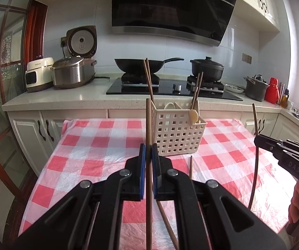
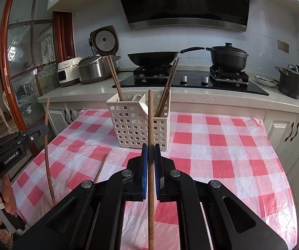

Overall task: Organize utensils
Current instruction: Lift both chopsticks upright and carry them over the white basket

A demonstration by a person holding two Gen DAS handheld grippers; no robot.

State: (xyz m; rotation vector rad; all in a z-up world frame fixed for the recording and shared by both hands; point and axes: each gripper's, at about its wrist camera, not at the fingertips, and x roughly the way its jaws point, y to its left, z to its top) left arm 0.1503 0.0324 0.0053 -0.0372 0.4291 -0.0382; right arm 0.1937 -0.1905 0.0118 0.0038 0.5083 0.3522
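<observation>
A white perforated utensil basket [image 1: 178, 134] [image 2: 138, 125] stands on the red-checked table and holds several wooden chopsticks [image 1: 148, 77] [image 2: 169, 85] and cream spoons [image 1: 193, 115]. My left gripper [image 1: 148, 148] is shut on an upright wooden chopstick [image 1: 148, 123], just in front of the basket's left corner. My right gripper [image 2: 150, 149] is shut on another upright chopstick [image 2: 150, 112], in front of the basket. One loose chopstick [image 1: 190, 166] [image 2: 101, 167] lies on the cloth between the grippers. The right gripper shows at the right edge in the left wrist view [image 1: 259, 140].
The table with the checked cloth [image 1: 99, 143] [image 2: 222, 145] stands before a counter with a hob, a wok [image 1: 143, 63], a black pot [image 1: 207, 68] and rice cookers [image 1: 72, 73]. White cabinets [image 2: 291, 133] lie beyond the table's edges.
</observation>
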